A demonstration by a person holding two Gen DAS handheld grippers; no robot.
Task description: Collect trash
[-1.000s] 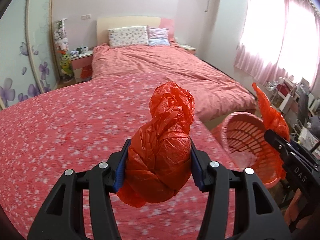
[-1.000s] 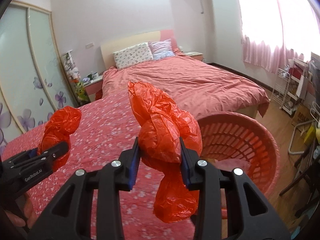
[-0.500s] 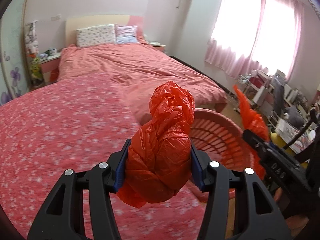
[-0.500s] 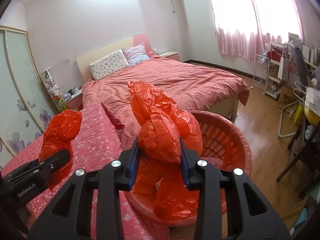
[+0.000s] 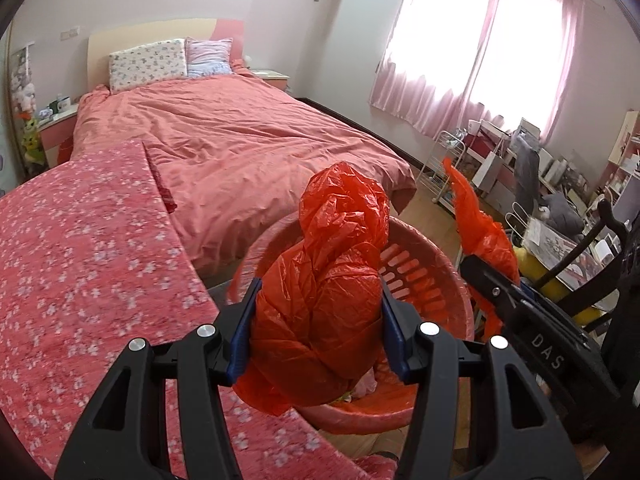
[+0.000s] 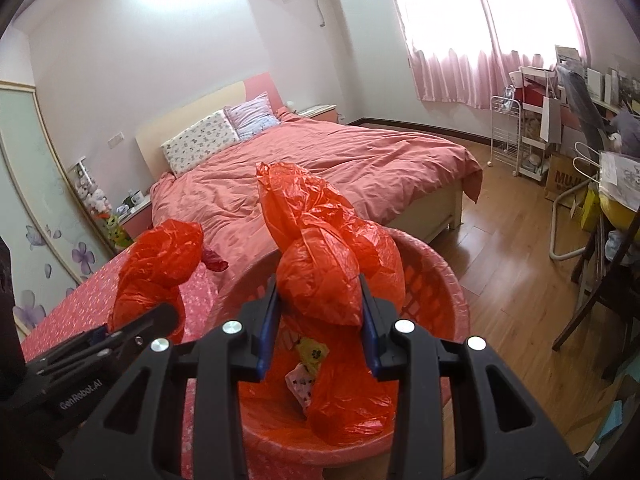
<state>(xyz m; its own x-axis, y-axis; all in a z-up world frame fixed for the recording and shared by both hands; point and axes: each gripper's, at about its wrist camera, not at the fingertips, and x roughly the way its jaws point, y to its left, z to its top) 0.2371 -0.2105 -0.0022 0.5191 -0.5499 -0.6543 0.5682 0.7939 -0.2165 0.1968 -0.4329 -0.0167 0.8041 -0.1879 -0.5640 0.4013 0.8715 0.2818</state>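
Both our grippers are clamped on trash: the left gripper [image 5: 316, 332] pinches one crumpled red bag [image 5: 328, 300] btwn its jaws, the right gripper [image 6: 318, 320] squeezes another red bag [image 6: 320, 264], its tail hanging below the jaws. In the last sec we've swung off the flowered tablecloth [image 5: 80, 248], so the pink basket [image 6: 448, 292] now sits right under & just ahead of both sets of jaws, w/ a few scraps already in its bottom. Beyond it lies the bed [image 5: 240, 148]; we judge the drop is next.
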